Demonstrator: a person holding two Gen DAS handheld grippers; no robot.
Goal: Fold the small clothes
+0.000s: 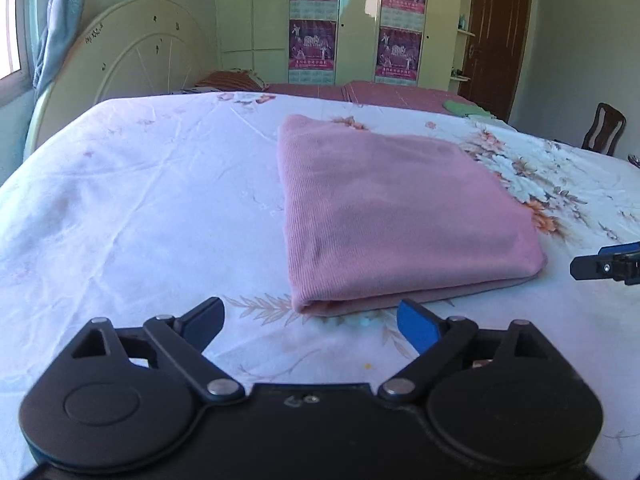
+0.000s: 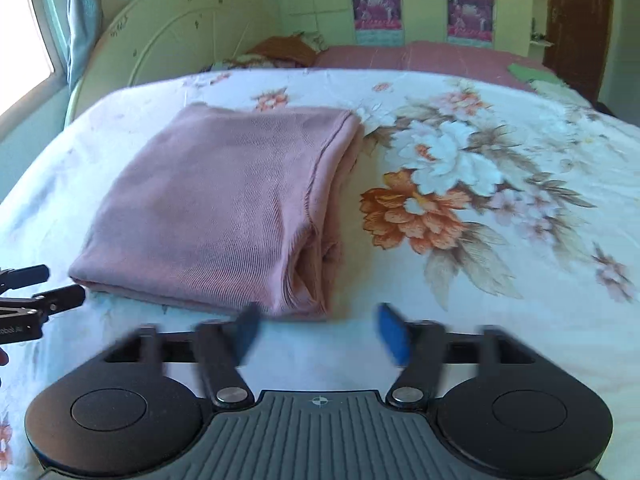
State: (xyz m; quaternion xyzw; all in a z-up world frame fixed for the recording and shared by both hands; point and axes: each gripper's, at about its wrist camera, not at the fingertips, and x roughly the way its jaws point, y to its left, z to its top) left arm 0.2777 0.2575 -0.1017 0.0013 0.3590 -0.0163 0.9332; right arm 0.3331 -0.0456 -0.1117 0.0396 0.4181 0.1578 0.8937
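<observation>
A pink knit garment (image 1: 400,212) lies folded into a flat rectangle on the floral bedsheet (image 1: 140,200); it also shows in the right wrist view (image 2: 224,208). My left gripper (image 1: 310,320) is open and empty, just short of the garment's near left corner. My right gripper (image 2: 316,330) is open and empty, just short of the near right corner, its fingers blurred by motion. The right gripper's fingers show at the right edge of the left wrist view (image 1: 600,266). The left gripper's fingers show at the left edge of the right wrist view (image 2: 44,288).
The bed has a cream headboard (image 1: 132,52) at the far left. A pink blanket (image 1: 384,94), a green cloth (image 1: 464,108) and a striped pillow (image 1: 232,80) lie at the far end. A wardrobe with posters (image 1: 356,20), a wooden door (image 1: 496,36) and a chair (image 1: 604,128) stand beyond.
</observation>
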